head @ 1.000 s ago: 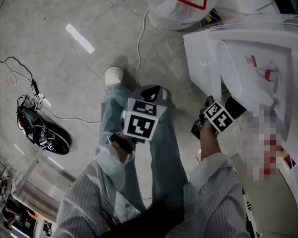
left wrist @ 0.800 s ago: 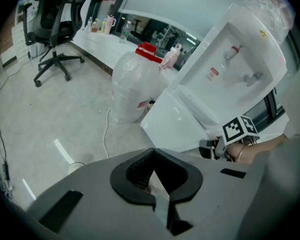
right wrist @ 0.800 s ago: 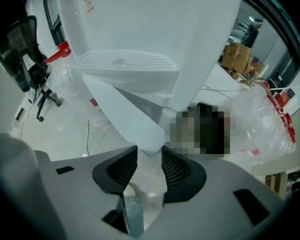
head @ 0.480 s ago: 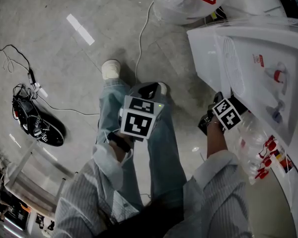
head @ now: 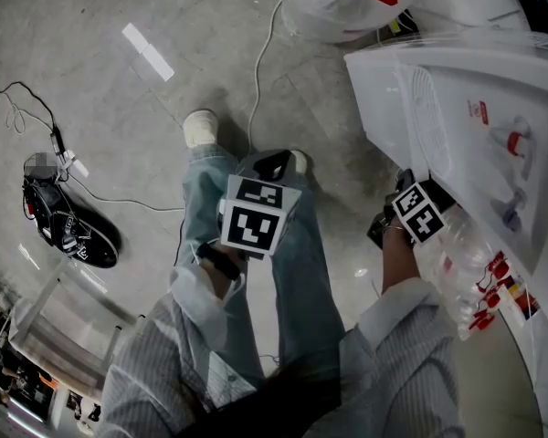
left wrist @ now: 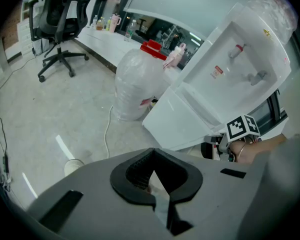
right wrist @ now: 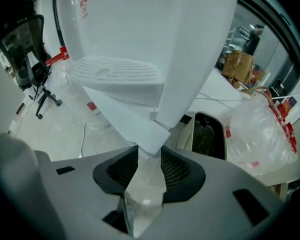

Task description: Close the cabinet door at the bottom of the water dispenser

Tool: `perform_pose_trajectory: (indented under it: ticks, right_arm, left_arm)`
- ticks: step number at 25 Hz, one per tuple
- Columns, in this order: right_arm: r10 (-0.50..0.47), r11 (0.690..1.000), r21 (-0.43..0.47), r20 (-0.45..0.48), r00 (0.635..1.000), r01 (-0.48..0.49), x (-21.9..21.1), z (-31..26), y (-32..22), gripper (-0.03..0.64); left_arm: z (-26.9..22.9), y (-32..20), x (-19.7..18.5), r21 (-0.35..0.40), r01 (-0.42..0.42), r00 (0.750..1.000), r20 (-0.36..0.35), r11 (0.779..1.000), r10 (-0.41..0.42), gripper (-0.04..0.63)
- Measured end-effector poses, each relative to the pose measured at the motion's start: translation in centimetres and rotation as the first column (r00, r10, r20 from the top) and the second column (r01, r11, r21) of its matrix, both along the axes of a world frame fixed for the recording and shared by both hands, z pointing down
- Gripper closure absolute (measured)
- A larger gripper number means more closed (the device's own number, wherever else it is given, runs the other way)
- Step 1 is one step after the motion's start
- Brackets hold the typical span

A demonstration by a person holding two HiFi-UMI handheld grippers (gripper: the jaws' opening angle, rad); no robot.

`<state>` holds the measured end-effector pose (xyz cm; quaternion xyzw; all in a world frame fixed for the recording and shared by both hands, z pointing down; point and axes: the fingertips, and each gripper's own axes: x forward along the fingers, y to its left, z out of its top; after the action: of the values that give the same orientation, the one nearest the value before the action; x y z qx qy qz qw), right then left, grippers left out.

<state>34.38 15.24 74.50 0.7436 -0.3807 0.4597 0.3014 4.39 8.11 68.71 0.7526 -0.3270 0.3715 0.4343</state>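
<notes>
Squeezing in just now, the right gripper (right wrist: pixel 149 158) pinches the corner of the cabinet door (right wrist: pixel 126 120), ready to swing it shut.

Closed left tongs (left wrist: pixel 153 156) before white water dispenser (left wrist: pixel 240 59), cabinet door (left wrist: pixel 182 119) open.

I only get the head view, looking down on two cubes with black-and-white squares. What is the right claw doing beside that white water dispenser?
Observer: In the right gripper view the right claw has just been closing, and a corner of the cabinet door sits between its jaws. I can't tell whether they pinch it.
Operator: And the other one?
Observer: The left gripper view shows the left claw shut, with nothing in it.
Operator: Anything in the room I'm missing?
Observer: A tan handbag stands in the background of the right gripper view.
</notes>
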Motion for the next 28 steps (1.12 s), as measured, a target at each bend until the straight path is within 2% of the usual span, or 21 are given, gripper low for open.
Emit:
perform_pose_trajectory:
  ticks: [7, 17, 21, 28]
  right_arm:
    - [-0.013, 1.000, -0.018, -0.026, 1.000, 0.012, 2.1, 0.1, -0.6, 0.476]
    - [0.023, 1.000, -0.014, -0.050, 0.998, -0.024, 3.6, 0.1, -1.1, 0.482]
    - [0.037, 0.999, -0.014, -0.033, 0.999, -0.037, 2.6, -1.1, -0.8, 0.482]
    - [0.033, 0.999, 0.037, 0.028, 0.999, -0.034, -2.5, -5.5, -1.1, 0.482]
  left_arm:
    - [0.4, -0.4, 0.3, -0.004, 0.020, 1.000, 0.003, 1.000, -0.020, 0.584]
    - [0.1, -0.2, 1.5, -0.001, 0.006, 1.000, 0.009, 1.000, -0.006, 0.584]
    - [-1.4, -0.4, 2.0, 0.012, -0.011, 1.000, 0.004, 1.000, 0.011, 0.584]
    - [-6.7, -2.8, 1.8, 0.061, -0.044, 0.999, -0.020, 0.997, 0.045, 0.584]
